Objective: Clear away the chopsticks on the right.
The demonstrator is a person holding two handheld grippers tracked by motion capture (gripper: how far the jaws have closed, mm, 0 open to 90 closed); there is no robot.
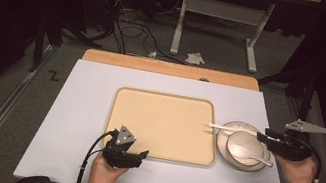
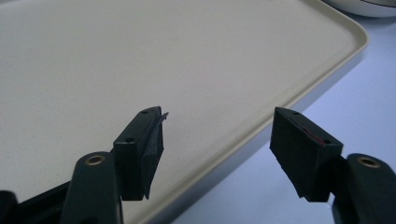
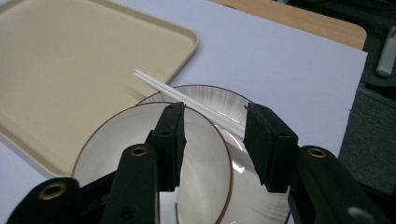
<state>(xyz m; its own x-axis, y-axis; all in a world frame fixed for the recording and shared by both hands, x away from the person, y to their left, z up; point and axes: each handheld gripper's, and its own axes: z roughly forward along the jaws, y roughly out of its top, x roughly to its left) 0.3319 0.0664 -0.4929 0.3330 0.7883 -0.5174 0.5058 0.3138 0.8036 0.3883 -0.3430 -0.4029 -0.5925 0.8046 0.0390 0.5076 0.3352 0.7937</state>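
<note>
On the white desk [image 1: 77,107], the right gripper [image 3: 212,128], jaws apart over the chopsticks [image 3: 187,99], should close squarely on both sticks above the bowl [image 3: 196,163], while the left gripper [image 2: 217,149] waits wide open at the tray [image 2: 140,56] edge.

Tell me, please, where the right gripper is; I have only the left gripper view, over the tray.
Observer: The right gripper hovers over a bowl and plate, to the right of the tray.
Operator: Is it holding anything?
Observer: No; its jaws are open, one on either side of white chopsticks.
Operator: How do the chopsticks lie?
Observer: Across the plate's rim, with their tips over the tray's edge.
</note>
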